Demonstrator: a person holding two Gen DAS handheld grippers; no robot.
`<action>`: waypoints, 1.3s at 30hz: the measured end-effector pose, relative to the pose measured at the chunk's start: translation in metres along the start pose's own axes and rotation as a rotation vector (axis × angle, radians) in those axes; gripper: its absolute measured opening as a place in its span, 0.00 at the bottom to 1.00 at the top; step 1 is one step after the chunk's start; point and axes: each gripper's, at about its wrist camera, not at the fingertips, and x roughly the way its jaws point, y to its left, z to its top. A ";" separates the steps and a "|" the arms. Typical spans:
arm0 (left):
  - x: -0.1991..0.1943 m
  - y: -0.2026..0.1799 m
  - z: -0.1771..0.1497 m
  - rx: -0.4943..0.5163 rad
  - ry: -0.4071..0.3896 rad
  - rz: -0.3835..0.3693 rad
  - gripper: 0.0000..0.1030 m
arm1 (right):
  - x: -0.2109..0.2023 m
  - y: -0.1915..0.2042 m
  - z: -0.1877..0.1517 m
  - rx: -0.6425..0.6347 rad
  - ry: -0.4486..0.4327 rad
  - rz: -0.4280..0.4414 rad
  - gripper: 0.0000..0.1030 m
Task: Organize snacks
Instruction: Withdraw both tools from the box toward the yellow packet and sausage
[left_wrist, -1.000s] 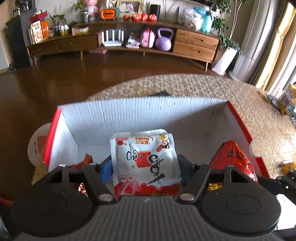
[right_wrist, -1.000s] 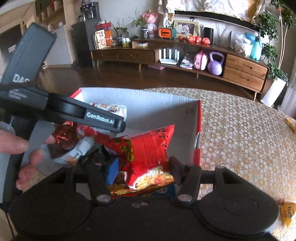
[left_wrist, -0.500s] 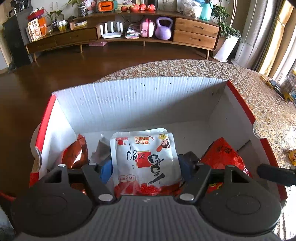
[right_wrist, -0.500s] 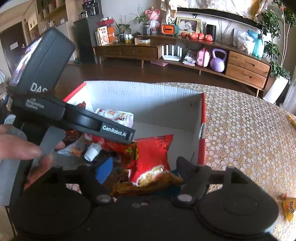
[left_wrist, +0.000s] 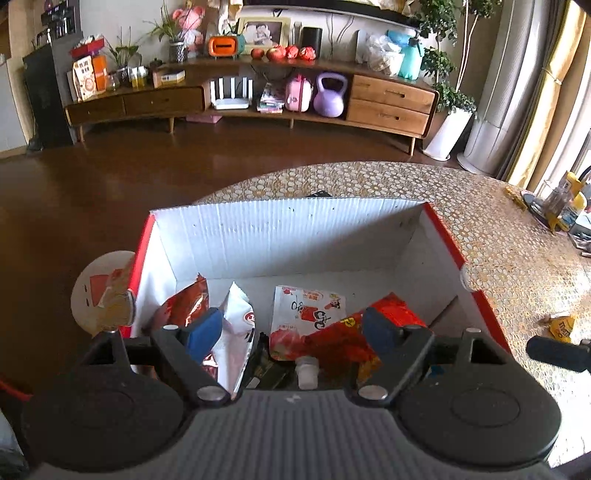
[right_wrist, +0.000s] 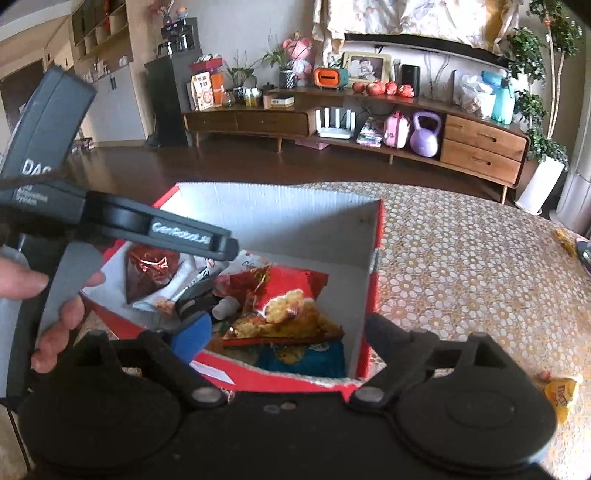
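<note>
A red cardboard box with white inside (left_wrist: 295, 236) stands on the table and holds several snack packs. A white pouch with red print (left_wrist: 306, 314) lies flat on its floor beside a red chip bag (left_wrist: 343, 339). My left gripper (left_wrist: 291, 328) is open and empty above the box. In the right wrist view the red chip bag (right_wrist: 284, 306) lies in the box (right_wrist: 373, 266), over a blue pack (right_wrist: 303, 358). My right gripper (right_wrist: 284, 332) is open and empty above the box's near wall. The left gripper's body (right_wrist: 110, 218) crosses that view at the left.
A yellow candy packet (right_wrist: 559, 393) lies on the patterned tablecloth (right_wrist: 480, 280) right of the box; it also shows in the left wrist view (left_wrist: 561, 326). Small items sit at the table's far right (left_wrist: 561, 210). A white round flap (left_wrist: 99, 291) hangs at the box's left.
Both grippers opened and let go: the white pouch and the red chip bag now lie in the box. Both grippers pulled up and back from the box.
</note>
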 end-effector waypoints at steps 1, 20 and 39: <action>-0.004 -0.002 -0.001 0.006 -0.006 0.002 0.81 | -0.005 0.000 -0.002 0.004 -0.004 0.000 0.90; -0.086 -0.060 -0.019 0.139 -0.113 -0.081 0.81 | -0.102 -0.036 -0.017 0.100 -0.130 -0.045 1.00; -0.083 -0.176 -0.035 0.255 -0.120 -0.309 1.00 | -0.159 -0.141 -0.080 0.169 -0.179 -0.273 1.00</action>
